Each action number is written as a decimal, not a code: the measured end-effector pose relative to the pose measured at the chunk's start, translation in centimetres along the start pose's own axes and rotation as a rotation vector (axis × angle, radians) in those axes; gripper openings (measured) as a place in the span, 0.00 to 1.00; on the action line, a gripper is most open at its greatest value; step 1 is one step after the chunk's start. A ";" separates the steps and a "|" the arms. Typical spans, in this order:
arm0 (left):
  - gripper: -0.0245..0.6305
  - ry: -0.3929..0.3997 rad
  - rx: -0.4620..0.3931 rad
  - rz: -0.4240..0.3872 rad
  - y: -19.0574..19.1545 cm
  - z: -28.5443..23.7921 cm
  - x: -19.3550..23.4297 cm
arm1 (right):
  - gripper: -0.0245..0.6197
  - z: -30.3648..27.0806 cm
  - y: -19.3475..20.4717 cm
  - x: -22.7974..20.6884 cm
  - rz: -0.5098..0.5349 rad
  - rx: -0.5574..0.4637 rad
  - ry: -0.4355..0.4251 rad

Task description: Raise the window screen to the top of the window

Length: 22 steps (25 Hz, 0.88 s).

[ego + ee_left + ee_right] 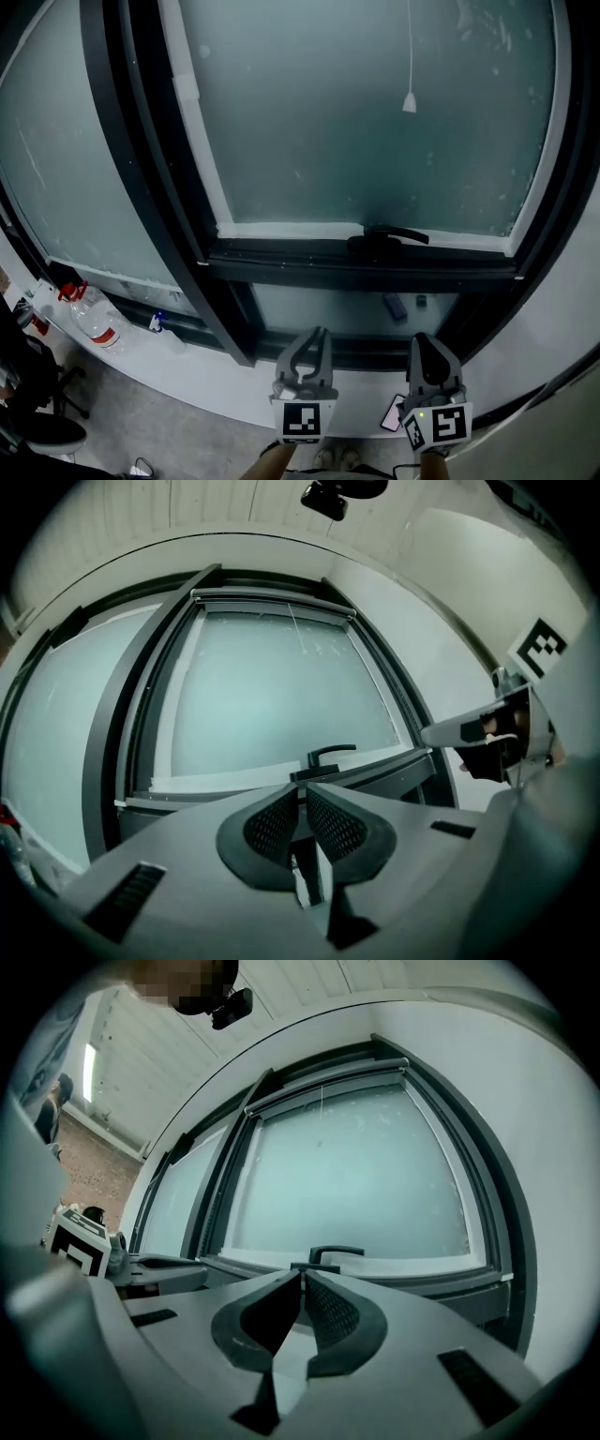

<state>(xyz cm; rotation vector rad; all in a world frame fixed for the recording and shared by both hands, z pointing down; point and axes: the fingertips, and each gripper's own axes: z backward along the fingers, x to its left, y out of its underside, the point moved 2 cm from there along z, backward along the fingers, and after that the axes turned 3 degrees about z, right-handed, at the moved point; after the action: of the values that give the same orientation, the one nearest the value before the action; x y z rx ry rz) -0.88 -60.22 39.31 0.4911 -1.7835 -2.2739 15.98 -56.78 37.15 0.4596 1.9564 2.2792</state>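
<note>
Two grippers sit nearest and low, the left gripper (312,342) and the right gripper (424,345), each with its jaws closed tip to tip on nothing. Ahead at twelve o'clock is the window handle (384,238). Farther off, toward one o'clock, hangs the pull cord (410,101). The window screen (272,602) looks rolled into its top housing. It is probably light, springy mesh, best worked by pinching the cord's bell-shaped end.

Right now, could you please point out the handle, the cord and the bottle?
handle (386,236): head view, middle of its dark lever.
cord (410,102): head view, the knob at its end.
bottle (95,321): head view, its clear body.
</note>
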 end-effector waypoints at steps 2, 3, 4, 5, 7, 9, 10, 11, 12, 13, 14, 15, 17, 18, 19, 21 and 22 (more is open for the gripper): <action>0.08 0.019 0.001 0.030 0.3 1.2 -0.4 | 0.07 1.0 0.9 0.7 -0.016 0.038 0.014; 0.08 0.024 0.013 0.055 0.8 1.8 -0.5 | 0.06 1.5 1.3 1.0 -0.026 0.052 0.017; 0.08 0.026 0.033 0.079 1.4 2.4 -0.6 | 0.06 1.9 1.6 1.4 -0.034 0.063 0.016; 0.08 0.026 0.054 0.095 1.9 2.9 -0.6 | 0.06 2.3 1.8 1.7 -0.035 0.070 0.010; 0.08 0.021 0.074 0.099 2.2 3.9 -0.7 | 0.06 3.2 1.5 2.6 -0.006 0.086 -0.017; 0.08 0.001 0.080 0.064 2.0 5.5 -1.0 | 0.06 4.8 1.4 3.5 0.044 0.130 -0.045; 0.08 -0.008 0.093 0.038 1.9 6.5 -1.2 | 0.06 5.8 1.4 3.9 0.061 0.159 -0.054; 0.08 -0.014 0.103 0.024 1.7 7.5 -1.4 | 0.06 6.9 1.3 4.3 0.070 0.172 -0.062; 0.08 -0.019 0.107 0.021 1.3 8.7 -1.7 | 0.06 8.2 1.0 4.6 0.071 0.160 -0.069; 0.08 -0.025 0.105 0.021 0.8 10.0 -2.2 | 0.06 9.7 0.7 4.9 0.069 0.128 -0.075; 0.08 -0.033 0.103 0.017 0.3 11.6 -2.7 | 0.06 11.4 0.4 5.3 0.067 0.091 -0.080; 0.08 -0.039 0.105 0.010 -0.2 13.1 -3.4 | 0.06 13.2 0.1 5.8 0.064 0.070 -0.085; 0.08 -0.043 0.121 0.015 -1.0 16.3 -5.1 | 0.06 16.8 -0.2 6.8 0.060 0.073 -0.095; 0.08 -0.040 0.128 0.029 -1.5 17.8 -6.1 | 0.06 18.4 -0.6 7.4 0.054 0.080 -0.105; 0.08 -0.034 0.126 0.039 -2.2 19.3 -7.1 | 0.06 19.8 -1.0 8.0 0.040 0.082 -0.119; 0.08 -0.021 0.094 0.008 -4.3 22.0 -8.6 | 0.06 22.3 -2.1 9.4 0.011 0.065 -0.156; 0.08 -0.016 0.076 -0.038 -5.3 23.1 -9.1 | 0.06 23.4 -2.7 10.2 0.011 0.053 -0.176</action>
<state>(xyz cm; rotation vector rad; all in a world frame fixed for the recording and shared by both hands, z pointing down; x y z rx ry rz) -1.20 -34.83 40.30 0.5259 -1.8891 -2.2478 12.85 -31.43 39.08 0.6538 1.9354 2.1171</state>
